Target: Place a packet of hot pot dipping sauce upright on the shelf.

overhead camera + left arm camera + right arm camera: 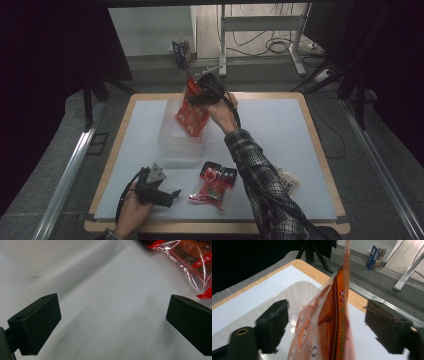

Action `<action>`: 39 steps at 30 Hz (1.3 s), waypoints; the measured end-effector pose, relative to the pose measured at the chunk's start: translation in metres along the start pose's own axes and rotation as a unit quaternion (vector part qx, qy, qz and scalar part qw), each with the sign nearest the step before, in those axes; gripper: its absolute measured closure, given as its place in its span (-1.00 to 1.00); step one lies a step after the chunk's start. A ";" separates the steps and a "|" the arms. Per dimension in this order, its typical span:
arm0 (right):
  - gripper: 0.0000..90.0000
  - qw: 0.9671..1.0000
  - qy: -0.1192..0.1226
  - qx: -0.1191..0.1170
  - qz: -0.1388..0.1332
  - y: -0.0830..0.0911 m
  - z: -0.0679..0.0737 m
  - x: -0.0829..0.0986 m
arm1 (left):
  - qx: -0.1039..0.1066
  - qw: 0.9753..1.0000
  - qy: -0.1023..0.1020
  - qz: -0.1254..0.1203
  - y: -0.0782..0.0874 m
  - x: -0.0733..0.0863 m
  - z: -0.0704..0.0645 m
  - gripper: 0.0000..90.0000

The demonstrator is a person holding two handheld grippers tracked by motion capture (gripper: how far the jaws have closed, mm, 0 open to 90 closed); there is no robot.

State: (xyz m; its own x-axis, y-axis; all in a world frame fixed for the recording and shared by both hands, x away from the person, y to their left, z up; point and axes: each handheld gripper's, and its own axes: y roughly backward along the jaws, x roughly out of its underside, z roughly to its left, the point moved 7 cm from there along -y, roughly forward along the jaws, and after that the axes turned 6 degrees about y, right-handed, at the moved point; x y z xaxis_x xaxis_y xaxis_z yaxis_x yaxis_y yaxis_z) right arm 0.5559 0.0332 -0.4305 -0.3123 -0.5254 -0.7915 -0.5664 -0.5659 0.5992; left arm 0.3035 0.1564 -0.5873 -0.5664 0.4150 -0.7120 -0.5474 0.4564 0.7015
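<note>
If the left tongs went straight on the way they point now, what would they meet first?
Probably the red snack packet; the left tongs point along the white table sheet toward it, though depth is unclear.

On my tabletop the clear bin sits left of centre toward the far edge. The snack bag stands over its right wall. A second packet lies nearer me, right of my left gripper. A small sachet lies farther right.
</note>
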 end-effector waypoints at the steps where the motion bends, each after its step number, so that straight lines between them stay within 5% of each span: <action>1: -0.63 1.000 0.000 0.000 0.000 0.000 0.000 0.000 | 0.000 1.000 0.000 0.000 0.000 0.000 0.000 -1.00; 12: -0.98 0.999 0.028 -0.020 -0.003 0.020 -0.007 0.007 | 0.000 1.000 0.003 0.001 0.000 0.000 0.000 -1.00; 27: -1.00 0.999 0.032 -0.029 0.013 0.056 -0.017 0.030 | -0.001 1.000 0.003 -0.002 0.000 -0.001 0.000 -1.00; 39: -1.00 0.998 0.028 -0.035 0.034 0.079 -0.018 0.068 | -0.001 1.000 0.007 -0.003 0.001 -0.001 -0.001 -1.00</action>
State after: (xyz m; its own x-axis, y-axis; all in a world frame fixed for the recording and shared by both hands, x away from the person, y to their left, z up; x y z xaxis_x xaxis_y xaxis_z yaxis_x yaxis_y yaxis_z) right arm 0.5037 -0.0592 -0.4349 -0.3035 -0.5978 -0.7420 -0.4904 -0.5697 0.6596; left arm 0.3034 0.1558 -0.5856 -0.5718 0.4019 -0.7152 -0.5513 0.4574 0.6978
